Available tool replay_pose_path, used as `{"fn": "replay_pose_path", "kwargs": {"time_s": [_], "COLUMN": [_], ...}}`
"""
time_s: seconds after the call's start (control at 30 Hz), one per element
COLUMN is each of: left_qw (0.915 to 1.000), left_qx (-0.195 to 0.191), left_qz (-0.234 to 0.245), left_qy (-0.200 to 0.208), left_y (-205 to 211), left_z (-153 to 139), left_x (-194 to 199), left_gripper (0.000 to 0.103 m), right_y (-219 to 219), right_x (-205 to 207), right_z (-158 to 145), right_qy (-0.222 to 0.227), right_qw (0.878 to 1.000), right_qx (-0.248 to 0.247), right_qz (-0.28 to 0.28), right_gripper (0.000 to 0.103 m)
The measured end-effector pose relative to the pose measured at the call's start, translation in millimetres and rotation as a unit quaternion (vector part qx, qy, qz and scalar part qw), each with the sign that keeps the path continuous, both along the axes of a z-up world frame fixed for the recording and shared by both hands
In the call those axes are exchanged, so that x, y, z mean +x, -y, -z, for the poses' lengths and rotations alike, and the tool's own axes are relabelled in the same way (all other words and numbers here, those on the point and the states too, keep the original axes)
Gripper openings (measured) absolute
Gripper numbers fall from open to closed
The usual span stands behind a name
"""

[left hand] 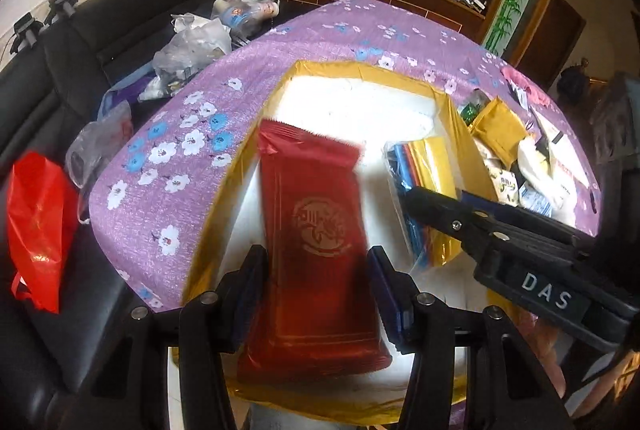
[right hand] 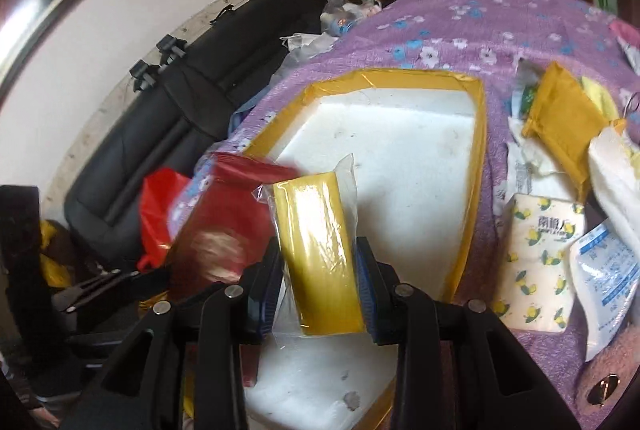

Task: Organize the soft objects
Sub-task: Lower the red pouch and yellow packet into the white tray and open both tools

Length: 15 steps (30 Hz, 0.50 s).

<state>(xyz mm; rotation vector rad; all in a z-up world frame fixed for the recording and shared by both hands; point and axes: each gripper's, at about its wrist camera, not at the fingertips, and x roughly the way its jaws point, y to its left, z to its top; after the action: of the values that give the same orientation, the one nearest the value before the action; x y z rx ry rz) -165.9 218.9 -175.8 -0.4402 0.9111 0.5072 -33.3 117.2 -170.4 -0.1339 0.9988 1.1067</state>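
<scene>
Hovering over gold-rimmed box (right hand: 478, 134) | left hand-held gripper (left hand: 316, 294) clamps red foil pouch (left hand: 316, 230) | right hand-held gripper (right hand: 318, 286) clamps gold packet (right hand: 320, 254) | risk: slick wrappers slipping, packets colliding.

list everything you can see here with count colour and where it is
red packet: 1, dark red, over the tray
yellow pack: 1, gold in clear wrap, over the tray
tray: 1, white with gold rim, on the purple floral cloth
gold pouch: 1, right of tray
lemon-print tissue pack: 1, white and yellow, right of tray
red bag: 1, on the black sofa
left gripper: 1, black, holding red packet
right gripper: 1, black, holding yellow pack
</scene>
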Motion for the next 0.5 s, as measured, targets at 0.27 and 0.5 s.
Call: {"fn": "replay_pose_path", "kwargs": {"time_s": [0.27,0.5], "left_qw": [0.9996,0.9974], "left_qx": [0.006,0.037], "left_qz": [-0.011,-0.017], "left_qy": [0.025,0.059], "left_y": [1,17], "left_z": [-15,-40], "left_x": [-8,-13], "left_gripper": [0.076,0.089], "right_y": [18,63], "right_x": [4,10], "right_z": [-9,-27], "right_qy": [-0.006,-0.012], "right_qw": [1.000,0.996], "right_qx": [0.020,0.082], "right_qz": [0.015,0.027], "right_gripper": [0.056,0.069]}}
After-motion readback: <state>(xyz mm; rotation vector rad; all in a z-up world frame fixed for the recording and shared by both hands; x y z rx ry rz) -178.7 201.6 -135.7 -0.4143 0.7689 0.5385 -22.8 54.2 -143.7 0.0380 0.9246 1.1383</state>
